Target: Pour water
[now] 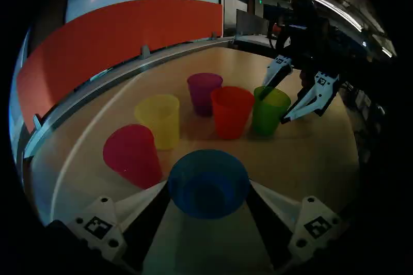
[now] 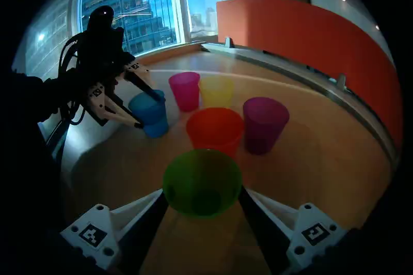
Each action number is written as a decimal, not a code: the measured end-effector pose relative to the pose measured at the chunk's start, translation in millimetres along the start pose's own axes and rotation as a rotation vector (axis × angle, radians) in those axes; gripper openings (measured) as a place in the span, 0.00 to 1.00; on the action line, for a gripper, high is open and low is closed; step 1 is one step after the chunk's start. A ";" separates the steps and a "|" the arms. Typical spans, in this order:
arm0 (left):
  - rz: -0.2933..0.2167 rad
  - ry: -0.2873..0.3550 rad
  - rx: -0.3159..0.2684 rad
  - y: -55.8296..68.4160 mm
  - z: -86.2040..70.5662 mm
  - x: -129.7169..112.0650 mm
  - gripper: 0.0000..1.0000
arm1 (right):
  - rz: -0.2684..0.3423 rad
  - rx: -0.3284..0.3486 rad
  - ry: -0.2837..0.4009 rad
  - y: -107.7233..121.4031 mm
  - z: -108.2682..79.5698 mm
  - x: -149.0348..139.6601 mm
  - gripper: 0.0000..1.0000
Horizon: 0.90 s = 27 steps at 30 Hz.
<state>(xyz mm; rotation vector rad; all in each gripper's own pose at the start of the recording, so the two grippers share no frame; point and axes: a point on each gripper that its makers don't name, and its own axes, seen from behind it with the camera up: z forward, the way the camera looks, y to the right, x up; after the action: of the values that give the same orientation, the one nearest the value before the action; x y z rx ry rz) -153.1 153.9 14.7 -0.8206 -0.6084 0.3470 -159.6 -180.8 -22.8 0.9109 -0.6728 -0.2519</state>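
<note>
Tabletop (image 1: 315, 156) bare right of cup cluster; far edge runs along orange partition (image 1: 118, 43). Magenta cup (image 1: 131, 154), yellow cup (image 1: 160, 119), purple cup (image 1: 204, 93) and orange cup (image 1: 231, 111) stand crowded between grippers. Left gripper (image 1: 208, 192) clasps blue cup (image 1: 208, 174); right gripper (image 2: 202, 195) clasps green cup (image 2: 202, 179). Both cups upright, seemingly empty, though light is dim.

Six cups are standing about (blue cup (image 1: 209, 174), green cup (image 1: 269, 111), orange cup (image 1: 231, 111), purple cup (image 1: 204, 93), yellow cup (image 1: 160, 120), probably pink cup (image 1: 133, 155)), with two grippers: left gripper (image 1: 208, 186), right gripper (image 2: 202, 191).
</note>
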 end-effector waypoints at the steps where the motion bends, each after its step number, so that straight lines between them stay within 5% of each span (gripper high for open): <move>1: 0.000 0.000 0.002 -0.3 -0.3 0.2 0.98 | 0.001 0.000 0.000 -0.2 -0.5 -0.2 1.00; 27: -0.026 -0.016 0.034 0.4 -22.9 -20.1 0.98 | 0.024 -0.043 -0.002 -8.5 -27.9 -23.8 1.00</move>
<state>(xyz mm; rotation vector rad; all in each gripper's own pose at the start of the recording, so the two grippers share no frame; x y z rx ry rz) -154.4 130.7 -5.1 -0.7771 -0.6260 0.3396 -159.6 -156.6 -51.7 0.8609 -0.6768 -0.2450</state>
